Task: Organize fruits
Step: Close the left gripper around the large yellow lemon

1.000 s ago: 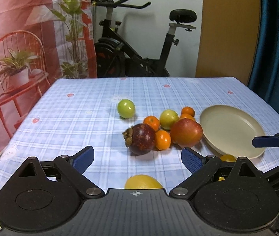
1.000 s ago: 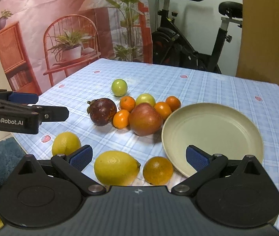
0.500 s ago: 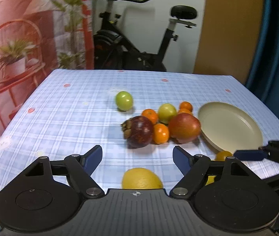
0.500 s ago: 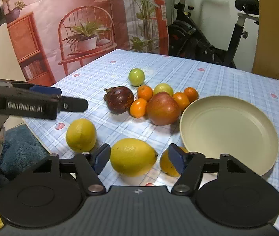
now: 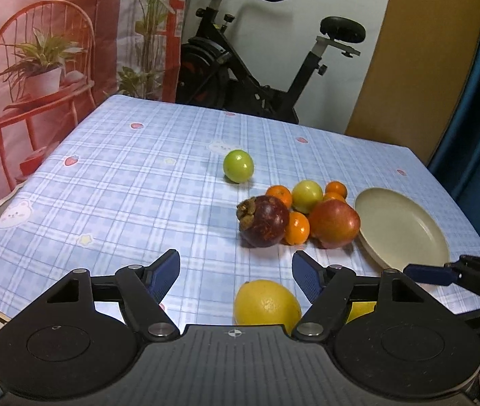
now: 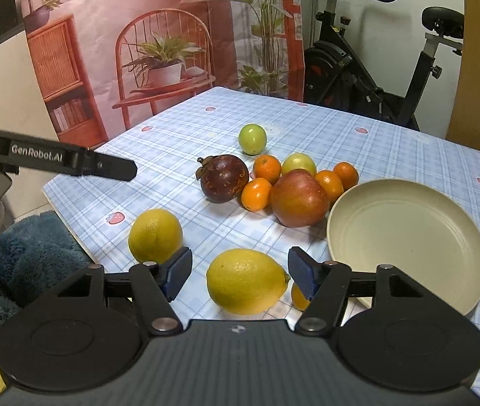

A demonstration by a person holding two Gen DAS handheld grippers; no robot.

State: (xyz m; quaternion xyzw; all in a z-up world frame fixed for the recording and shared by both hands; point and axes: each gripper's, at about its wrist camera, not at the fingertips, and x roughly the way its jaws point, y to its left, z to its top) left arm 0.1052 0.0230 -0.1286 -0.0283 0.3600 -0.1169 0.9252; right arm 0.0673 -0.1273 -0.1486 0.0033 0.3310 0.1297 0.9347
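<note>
A round lemon (image 5: pixel 267 302) lies low between the fingers of my left gripper (image 5: pixel 235 270), nearer the right one. Those jaws are closing and the pads stand clear of it. My right gripper (image 6: pixel 240 272) is open around a pointed lemon (image 6: pixel 246 280): the right pad is at its tip and a gap shows at the left pad. Beyond lie a mangosteen (image 6: pixel 224 178), a red apple (image 6: pixel 299 198), several small oranges (image 6: pixel 267 168) and a green fruit (image 6: pixel 253 139). The empty beige plate (image 6: pixel 409 237) sits at the right.
Another orange fruit (image 6: pixel 298 296) is half hidden behind my right finger. The blue checked tablecloth (image 5: pixel 138 186) ends close in front and at the left. A blue fluffy rug (image 6: pixel 30 253) lies below the edge. An exercise bike (image 5: pixel 257 77) stands behind the table.
Both grippers' jaws have narrowed. The right gripper has come down towards the pointed lemon, which now sits between its pads. The left gripper has shifted left, so the fruits lie further right in its view.
</note>
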